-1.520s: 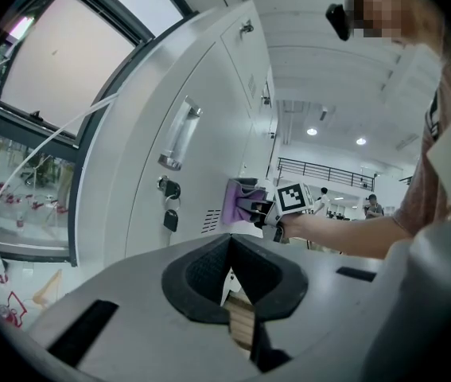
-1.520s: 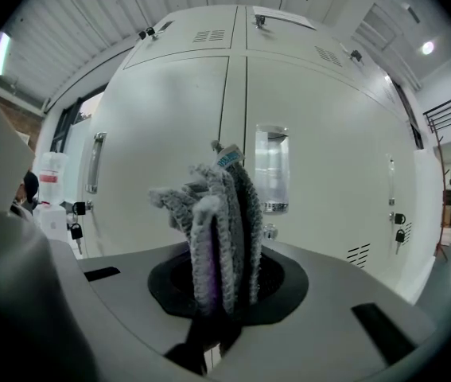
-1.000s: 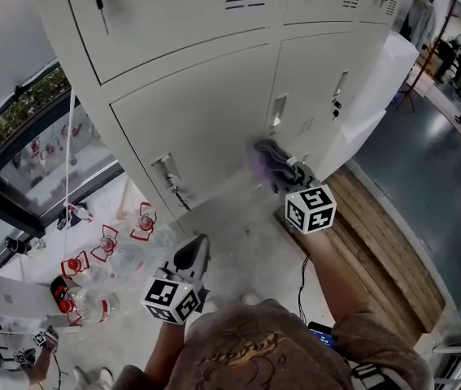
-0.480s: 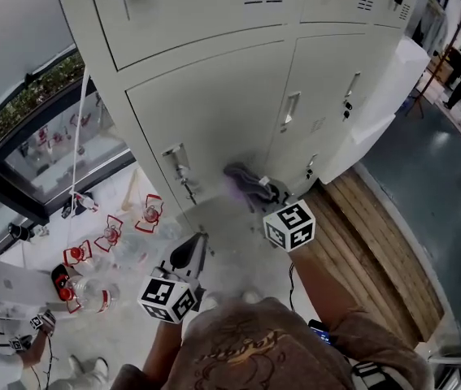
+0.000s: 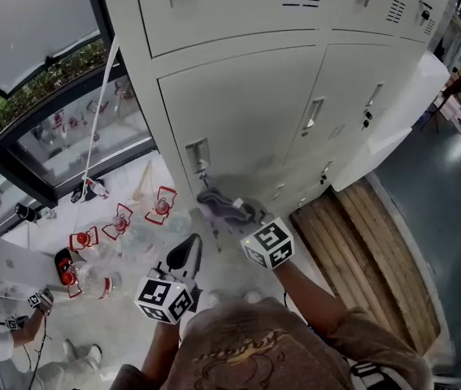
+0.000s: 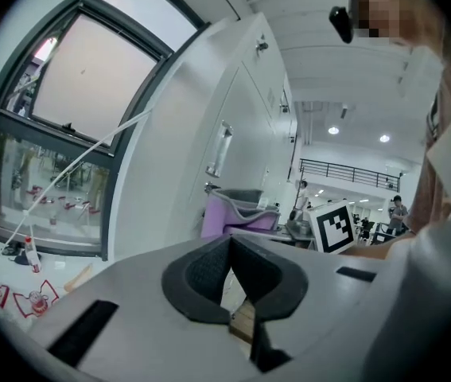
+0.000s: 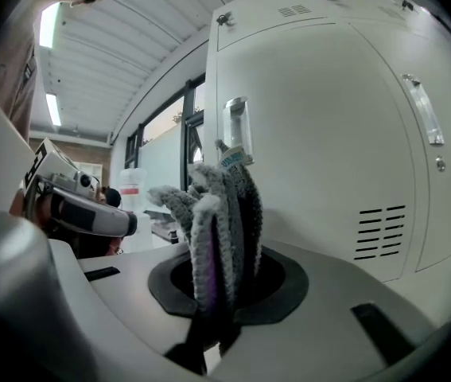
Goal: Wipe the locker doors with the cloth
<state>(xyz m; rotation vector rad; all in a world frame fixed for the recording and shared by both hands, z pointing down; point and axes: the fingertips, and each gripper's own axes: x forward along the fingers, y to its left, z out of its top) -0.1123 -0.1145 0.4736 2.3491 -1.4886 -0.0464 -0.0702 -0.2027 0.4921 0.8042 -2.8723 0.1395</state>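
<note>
So the right claw (image 5: 242, 218) is pinching the grey and purple cloth (image 5: 220, 207) tight, with the cloth bunching up out of its jaws in the right gripper view (image 7: 221, 213). What's just changed: 1 second ago the cloth was sitting further right, down near the seam by the next door (image 5: 352, 88), and since then it's been sliding left along the bottom stretch of the lower left locker door (image 5: 238, 112). Now it's sitting just below that door's handle (image 5: 198, 154). It's looking like it's rubbing the door face, though I can't swear it's touching. I'm reading this as 1 sweep across the low part of that door nearly finishing, with the area above the handle and the other doors probably still waiting their turn. The left claw (image 5: 188, 250) is hanging lower down, away from the lockers, pads pressed together on nothing, not helping with the wiping.
</note>
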